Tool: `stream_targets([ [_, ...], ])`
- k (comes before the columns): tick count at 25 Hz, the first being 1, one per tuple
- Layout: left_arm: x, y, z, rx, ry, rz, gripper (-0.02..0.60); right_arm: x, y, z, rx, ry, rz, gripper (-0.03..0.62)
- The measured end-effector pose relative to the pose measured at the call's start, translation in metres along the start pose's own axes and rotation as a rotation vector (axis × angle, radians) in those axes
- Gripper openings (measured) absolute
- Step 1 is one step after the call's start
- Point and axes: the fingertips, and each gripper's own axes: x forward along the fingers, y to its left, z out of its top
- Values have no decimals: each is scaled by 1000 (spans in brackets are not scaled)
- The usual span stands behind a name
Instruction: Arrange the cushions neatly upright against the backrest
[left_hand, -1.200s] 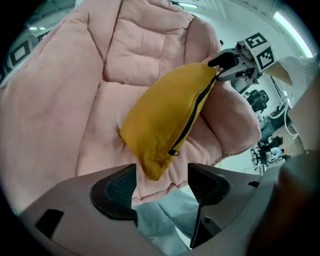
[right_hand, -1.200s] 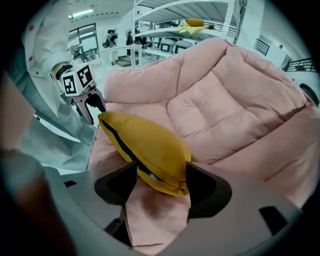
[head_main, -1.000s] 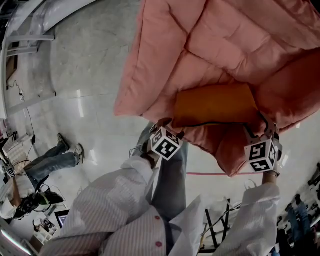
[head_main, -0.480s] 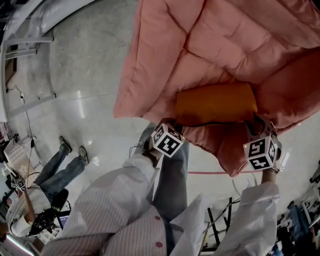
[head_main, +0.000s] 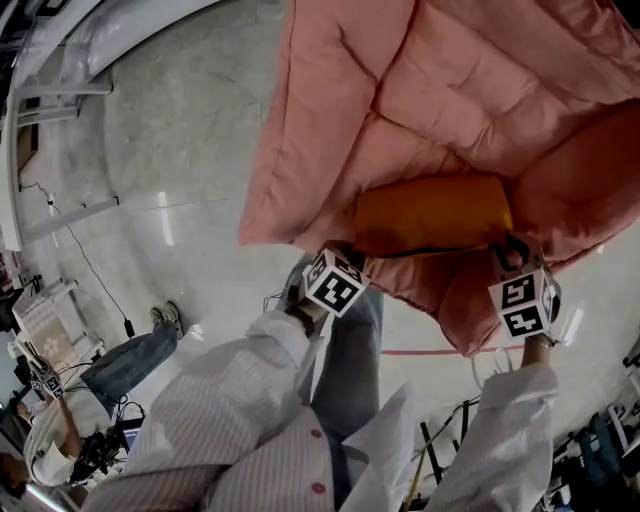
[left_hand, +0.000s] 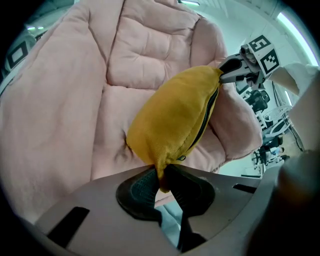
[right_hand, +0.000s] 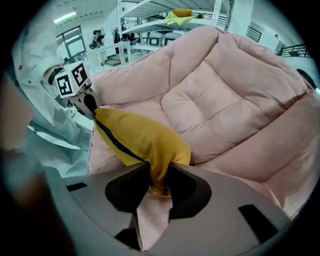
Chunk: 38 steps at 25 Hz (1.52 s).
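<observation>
I am looking down at a big pink quilted armchair (head_main: 450, 100) that fills the far right of the head view, above a pale glossy floor (head_main: 170, 150). The yellow cushion (head_main: 430, 212) lies crosswise over the near part of the seat, in front of the backrest, with its dark zipper (head_main: 430, 250) along the near edge. I cannot tell whether it rests on the seat or hangs just above it. My left gripper (left_hand: 162, 182) has the cushion's left corner between its jaws. They are closing and already pinch the fabric tight between the pads. My right gripper (right_hand: 159, 182) has the right corner. Its jaws are closing too, a little wider, with a fold of yellow cloth bunched between them.
</observation>
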Motion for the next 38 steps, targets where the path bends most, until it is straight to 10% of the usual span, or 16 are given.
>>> stream_targets([
  [26, -125, 93, 119, 253, 140, -13, 51, -20, -10, 31, 670, -27, 26, 103],
  [38, -100, 121, 209, 324, 118, -11, 51, 4, -61, 27, 792, -98, -27, 117],
])
